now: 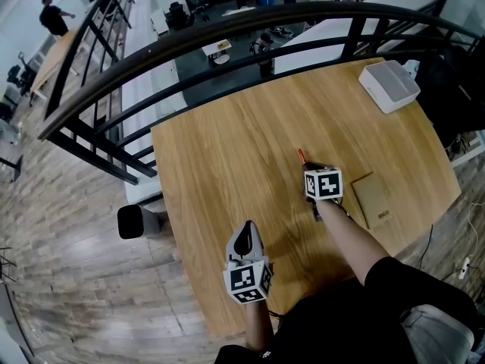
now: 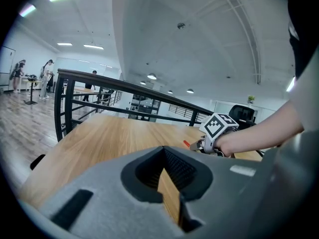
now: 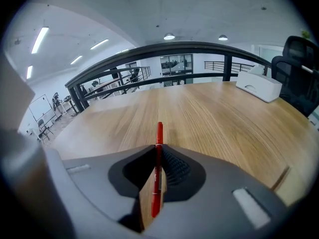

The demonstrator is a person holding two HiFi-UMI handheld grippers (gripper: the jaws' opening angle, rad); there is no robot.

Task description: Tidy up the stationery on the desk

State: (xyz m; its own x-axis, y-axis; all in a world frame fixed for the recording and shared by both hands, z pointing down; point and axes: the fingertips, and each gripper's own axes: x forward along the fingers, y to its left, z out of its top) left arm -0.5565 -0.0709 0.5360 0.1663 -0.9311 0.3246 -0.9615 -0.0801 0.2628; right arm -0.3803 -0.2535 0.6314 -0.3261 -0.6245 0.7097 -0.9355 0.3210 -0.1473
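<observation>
A red pen (image 3: 159, 133) lies lengthwise between the jaws of my right gripper (image 3: 157, 151), which is shut on it; its tip pokes out ahead over the wooden desk (image 3: 209, 113). In the head view the right gripper (image 1: 306, 163) sits mid-desk, with the red pen (image 1: 301, 155) showing just beyond it. My left gripper (image 1: 245, 232) hovers near the desk's front edge, shut with nothing in it. In the left gripper view the left gripper's (image 2: 164, 157) jaws meet, and the right hand's marker cube (image 2: 218, 127) is ahead to the right with the red pen tip (image 2: 186, 144).
A white box (image 1: 389, 86) stands at the desk's far right corner. A flat brown notebook (image 1: 371, 199) lies just right of my right hand. A black railing (image 1: 227, 36) curves behind the desk (image 1: 227, 150), with a drop to a lower floor beyond. A black chair (image 3: 299, 54) stands at right.
</observation>
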